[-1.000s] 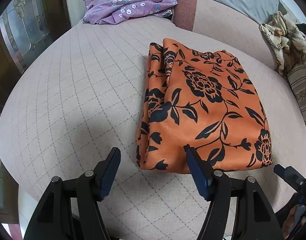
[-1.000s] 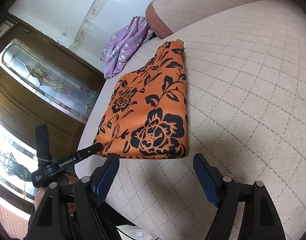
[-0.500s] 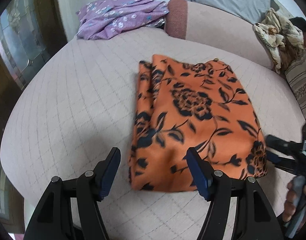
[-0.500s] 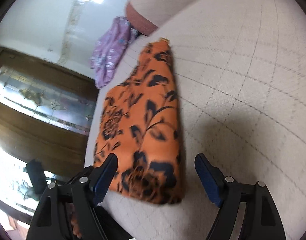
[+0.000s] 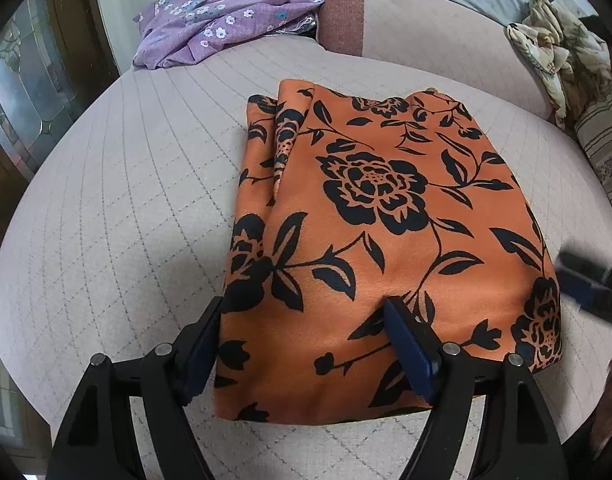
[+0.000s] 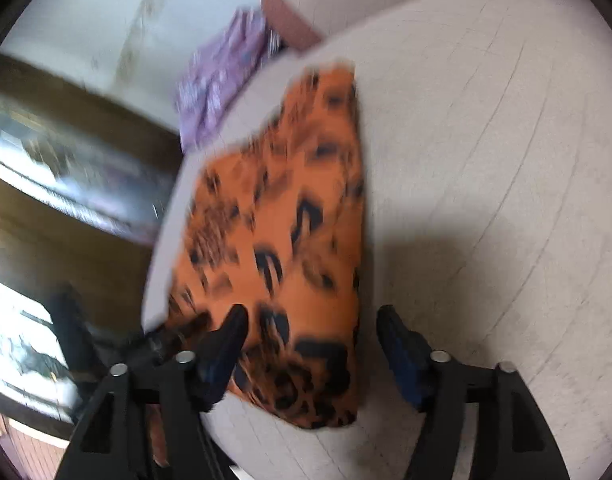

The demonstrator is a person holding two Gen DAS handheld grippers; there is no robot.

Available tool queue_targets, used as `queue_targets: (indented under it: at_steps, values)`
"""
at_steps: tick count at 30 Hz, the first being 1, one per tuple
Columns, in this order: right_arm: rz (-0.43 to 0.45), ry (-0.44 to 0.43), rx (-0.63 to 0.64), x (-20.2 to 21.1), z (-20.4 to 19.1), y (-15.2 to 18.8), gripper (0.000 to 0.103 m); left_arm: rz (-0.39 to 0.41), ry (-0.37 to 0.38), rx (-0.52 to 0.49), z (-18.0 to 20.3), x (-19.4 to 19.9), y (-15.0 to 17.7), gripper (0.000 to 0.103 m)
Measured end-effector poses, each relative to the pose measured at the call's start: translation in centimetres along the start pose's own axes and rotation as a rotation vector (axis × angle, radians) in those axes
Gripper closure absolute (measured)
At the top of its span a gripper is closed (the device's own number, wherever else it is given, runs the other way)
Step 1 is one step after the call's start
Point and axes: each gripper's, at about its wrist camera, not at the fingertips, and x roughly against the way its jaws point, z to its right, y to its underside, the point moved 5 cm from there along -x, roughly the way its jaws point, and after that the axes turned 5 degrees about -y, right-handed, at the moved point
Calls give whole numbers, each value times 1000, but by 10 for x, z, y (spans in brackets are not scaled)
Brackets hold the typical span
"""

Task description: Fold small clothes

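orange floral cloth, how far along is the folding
Done: the orange floral cloth already lies folded in layers on the quilted cushion, with stacked edges along its left side. In hand: both open tongs, left and right, straddle its near corners without gripping yet. Left: likely another fold. The purple floral garment behind lies crumpled, unfolded.

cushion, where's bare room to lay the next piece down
Bare cushion lies left of the orange cloth, below the purple garment; the right wrist view shows more to its right. Crowded: near edge, both open grippers.
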Motion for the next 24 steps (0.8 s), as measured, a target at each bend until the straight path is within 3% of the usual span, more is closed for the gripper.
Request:
queue_targets:
  at_steps: [2, 7, 8, 10, 13, 15, 17, 19, 24]
  values:
    - [45, -16, -15, 7, 1, -21, 21, 1, 4, 5, -2, -2, 0, 20]
    - [-18, -26, -90, -32, 17, -68, 21, 2, 16, 14, -5, -2, 2, 18]
    - [-43, -33, -90, -45, 16, -71, 28, 2, 18, 15, -6, -3, 2, 17]
    - [-110, -30, -43, -62, 6, -69, 59, -2, 17, 17, -8, -6, 2, 17]
    - [-97, 147, 184, -63, -26, -62, 60, -8, 28, 33, -10, -8, 3, 13]
    - [-69, 202, 234, -61, -32, -59, 55, -13, 45, 51, -13, -9, 3, 13]
    - [-46, 175, 142, -57, -19, -57, 28, -12, 50, 58, -14, -6, 3, 13]
    - [-11, 100, 58, -47, -11, -55, 26, -5, 42, 51, -15, -3, 4, 13]
    - [19, 39, 18, -27, -10, -43, 25, 4, 58, 78, -23, 7, 5, 13]
